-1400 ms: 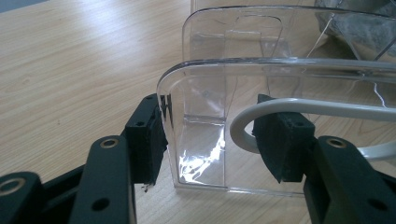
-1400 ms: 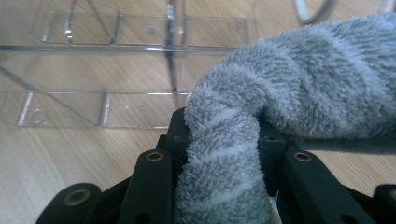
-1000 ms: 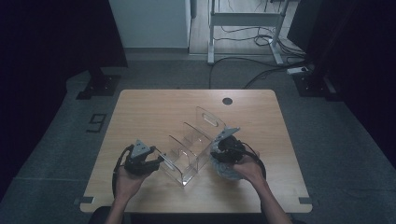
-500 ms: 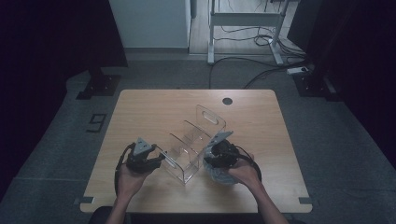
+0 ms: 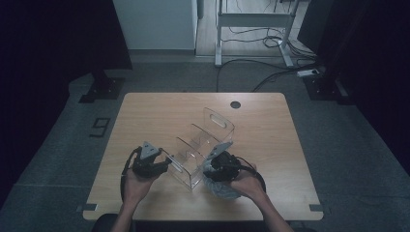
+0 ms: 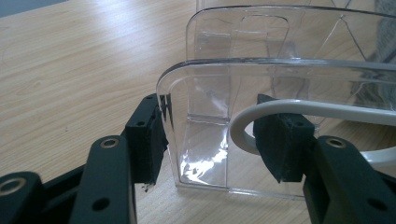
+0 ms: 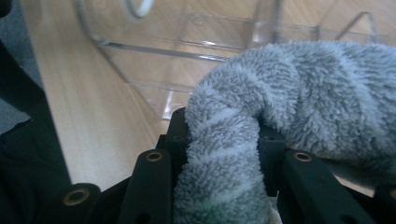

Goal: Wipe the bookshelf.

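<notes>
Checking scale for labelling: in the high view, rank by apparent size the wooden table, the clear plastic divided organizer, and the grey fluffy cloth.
1. Wooden table
2. Clear plastic divided organizer
3. Grey fluffy cloth, partly hidden under the right gripper, so it may be bigger than it looks.

Clear plastic organiser [image 6: 280,93]: glossy, smooth, see-thru w/ glints. Grey cloth [image 7: 289,107]: fluffy, fleecy pile, matt. Table [image 5: 159,116]: pale wood-grain top, smooth, low sheen. Gripper pads [image 6: 148,140]: black, matt, slightly rough, at 7 o'clock of organiser wall.

Cloth [image 5: 223,188] just right of organizer [image 5: 200,145], perhaps touching.
</notes>
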